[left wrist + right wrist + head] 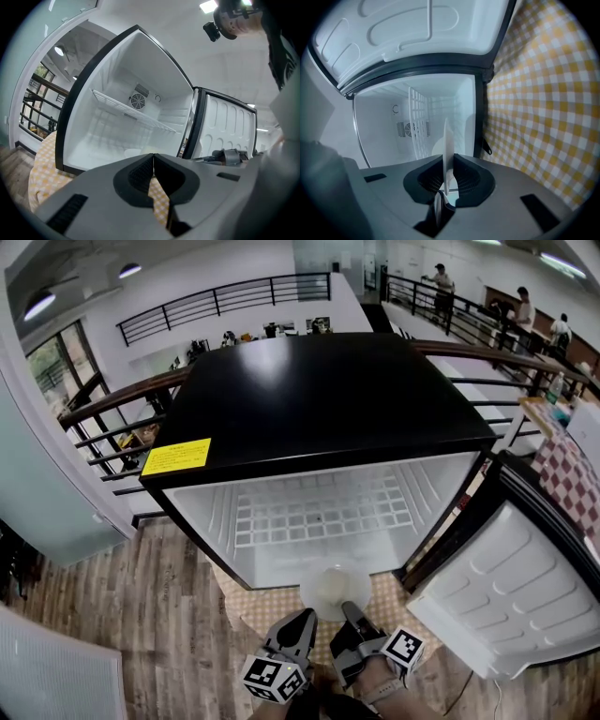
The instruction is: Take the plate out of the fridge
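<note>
My right hand-held gripper (446, 165) is clenched on the rim of the thin, round white plate (333, 589), at the open front of the glossy black fridge (309, 399), below its white wire shelf (319, 512). My left hand-held gripper (153, 161) is pinched together, empty, over yellow checked cloth (267, 607). The ribbed door (506, 587) stands open on the right.

Yellow checked cloth (246, 607), wooden floor (103, 615), railing (225, 298)
</note>
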{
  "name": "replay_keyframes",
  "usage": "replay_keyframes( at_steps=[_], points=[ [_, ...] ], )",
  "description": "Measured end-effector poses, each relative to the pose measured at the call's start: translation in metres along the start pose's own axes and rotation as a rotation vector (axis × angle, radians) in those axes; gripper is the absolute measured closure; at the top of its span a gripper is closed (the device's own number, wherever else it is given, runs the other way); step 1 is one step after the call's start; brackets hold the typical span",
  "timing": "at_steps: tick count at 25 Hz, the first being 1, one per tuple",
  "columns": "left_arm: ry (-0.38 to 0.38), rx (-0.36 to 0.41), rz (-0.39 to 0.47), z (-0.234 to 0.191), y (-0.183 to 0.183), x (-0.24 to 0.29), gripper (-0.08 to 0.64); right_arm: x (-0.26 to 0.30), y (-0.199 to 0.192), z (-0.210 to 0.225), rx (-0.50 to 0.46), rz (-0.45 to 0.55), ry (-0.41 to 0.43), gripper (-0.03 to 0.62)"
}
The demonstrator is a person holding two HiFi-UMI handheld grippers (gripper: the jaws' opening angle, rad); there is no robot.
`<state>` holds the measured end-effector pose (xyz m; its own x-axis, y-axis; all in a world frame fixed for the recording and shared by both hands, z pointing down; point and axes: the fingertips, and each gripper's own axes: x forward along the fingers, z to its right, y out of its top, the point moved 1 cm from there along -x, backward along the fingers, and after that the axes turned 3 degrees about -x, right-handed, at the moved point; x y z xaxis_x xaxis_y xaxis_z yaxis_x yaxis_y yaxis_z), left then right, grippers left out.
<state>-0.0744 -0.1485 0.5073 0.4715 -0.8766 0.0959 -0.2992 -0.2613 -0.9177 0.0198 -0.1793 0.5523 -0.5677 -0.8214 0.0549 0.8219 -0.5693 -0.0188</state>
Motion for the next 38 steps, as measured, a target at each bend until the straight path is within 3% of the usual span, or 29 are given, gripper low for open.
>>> replay_keyframes(
  at_steps=[18, 38],
  points=[
    [0.114, -0.012, 0.069, 0.026, -0.011, -0.026, 0.549, -0.027, -0.005, -0.006, -0.016, -0.115, 0.030, 0.543],
    [0.068, 0.005, 0.062, 0.039, -0.006, -0.044, 0.549, -0.052, -0.017, -0.006, -0.029, -0.077, 0.023, 0.543]
  ],
)
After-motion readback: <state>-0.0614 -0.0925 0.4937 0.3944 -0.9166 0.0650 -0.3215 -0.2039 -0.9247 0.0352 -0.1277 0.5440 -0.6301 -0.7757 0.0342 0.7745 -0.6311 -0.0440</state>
